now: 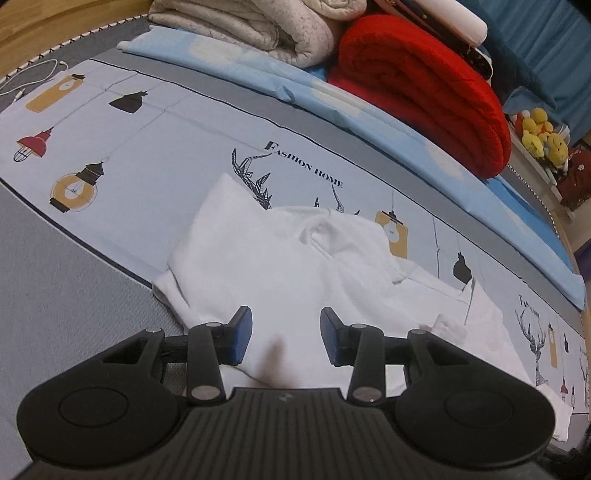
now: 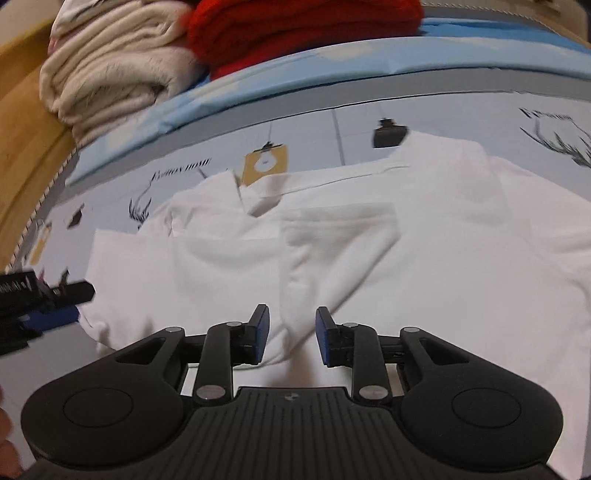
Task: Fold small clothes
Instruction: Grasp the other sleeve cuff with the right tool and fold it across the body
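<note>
A small white garment (image 1: 288,266) lies partly folded and wrinkled on a pale blue printed sheet (image 1: 155,133). My left gripper (image 1: 286,338) is open, its blue pads over the garment's near edge with nothing between them. In the right wrist view the same white garment (image 2: 369,251) spreads wide across the sheet (image 2: 461,118). My right gripper (image 2: 290,334) is open just above the garment's near hem, with a fold of cloth lying below the gap. The left gripper (image 2: 48,314) shows at the far left of that view, beside the garment's left edge.
A folded red blanket (image 1: 424,88) and a cream blanket (image 1: 266,26) are stacked at the back on a light blue cloth (image 1: 332,99). Yellow plush toys (image 1: 543,136) sit at the far right. A white cable (image 1: 33,77) lies at the back left on the grey mattress (image 1: 55,295).
</note>
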A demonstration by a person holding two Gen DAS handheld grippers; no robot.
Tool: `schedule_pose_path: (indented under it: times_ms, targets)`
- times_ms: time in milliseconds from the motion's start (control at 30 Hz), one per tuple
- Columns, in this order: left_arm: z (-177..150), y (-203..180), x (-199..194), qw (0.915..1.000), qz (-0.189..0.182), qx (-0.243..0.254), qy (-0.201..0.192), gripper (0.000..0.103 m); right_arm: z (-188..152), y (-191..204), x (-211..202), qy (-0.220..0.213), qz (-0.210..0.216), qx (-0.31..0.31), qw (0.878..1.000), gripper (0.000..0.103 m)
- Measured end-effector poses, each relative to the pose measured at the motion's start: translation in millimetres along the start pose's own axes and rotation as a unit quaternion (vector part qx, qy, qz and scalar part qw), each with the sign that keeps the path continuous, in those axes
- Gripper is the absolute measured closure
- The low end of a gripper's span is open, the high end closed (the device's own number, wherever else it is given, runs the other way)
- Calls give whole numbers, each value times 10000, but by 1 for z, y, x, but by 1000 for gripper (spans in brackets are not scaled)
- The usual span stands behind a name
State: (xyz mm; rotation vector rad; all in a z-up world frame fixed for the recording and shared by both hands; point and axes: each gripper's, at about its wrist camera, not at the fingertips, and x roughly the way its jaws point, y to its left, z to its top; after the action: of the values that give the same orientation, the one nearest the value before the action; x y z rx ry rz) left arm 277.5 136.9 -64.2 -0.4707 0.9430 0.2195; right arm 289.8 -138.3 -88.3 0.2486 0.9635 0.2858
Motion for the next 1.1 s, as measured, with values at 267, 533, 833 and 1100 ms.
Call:
schedule_pose_path:
  times_ms: [267, 533, 833, 1100]
  targets:
    - [6, 0, 14, 9996, -86, 51, 254, 54, -3, 16, 35, 103, -471, -584, 9971, 73]
    - [6, -3, 17, 9992, -124, 174, 338, 54, -5, 25, 48, 56, -820, -1015, 9914, 73]
    - [8, -2, 12, 9992, -137, 220, 291, 54, 3, 10, 27, -487, -767, -440, 9949, 98]
    - [17, 13, 6, 9998, 3, 99, 151, 54, -2, -46, -17, -1056, -983, 1563, 9771, 97]
